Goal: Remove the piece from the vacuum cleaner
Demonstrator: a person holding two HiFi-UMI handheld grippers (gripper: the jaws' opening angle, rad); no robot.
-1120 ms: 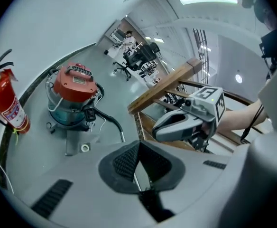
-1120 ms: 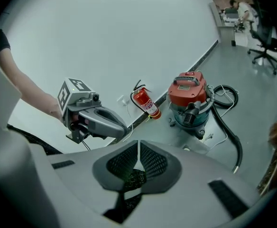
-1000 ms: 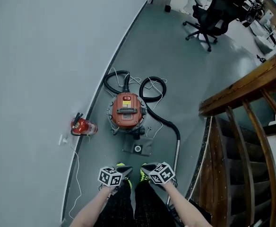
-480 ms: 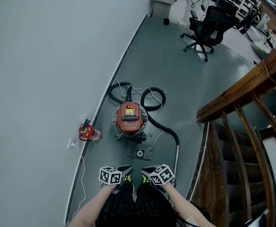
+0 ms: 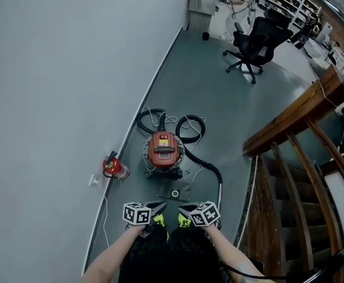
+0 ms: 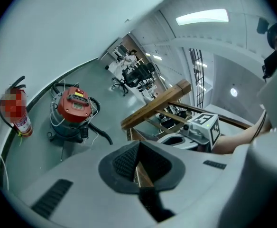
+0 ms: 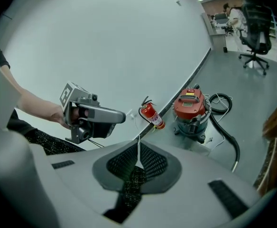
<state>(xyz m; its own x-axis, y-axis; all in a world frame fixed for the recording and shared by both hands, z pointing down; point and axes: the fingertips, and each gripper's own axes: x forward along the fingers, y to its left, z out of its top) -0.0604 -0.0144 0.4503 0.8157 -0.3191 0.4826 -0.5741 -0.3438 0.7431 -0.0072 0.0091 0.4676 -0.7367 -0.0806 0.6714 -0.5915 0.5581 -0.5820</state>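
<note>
- The vacuum cleaner (image 5: 163, 153), a round metal drum under a glossy red domed lid, stands on the smooth grey floor (image 5: 219, 93) near the pale wall, well ahead of both claws.
- Its black ribbed hose (image 5: 207, 164) coils behind it, then curves round to a straight metal tube (image 5: 220, 194).
- A red cylindrical fire extinguisher (image 5: 113, 166) sits against the wall.
- The left claw (image 6: 137, 161) has its black, waffle-textured pads pressed together on nothing.
- The right claw (image 7: 138, 163) is likewise closed and empty.
- A curved wooden banister (image 5: 290, 119) rises at the right.
</note>
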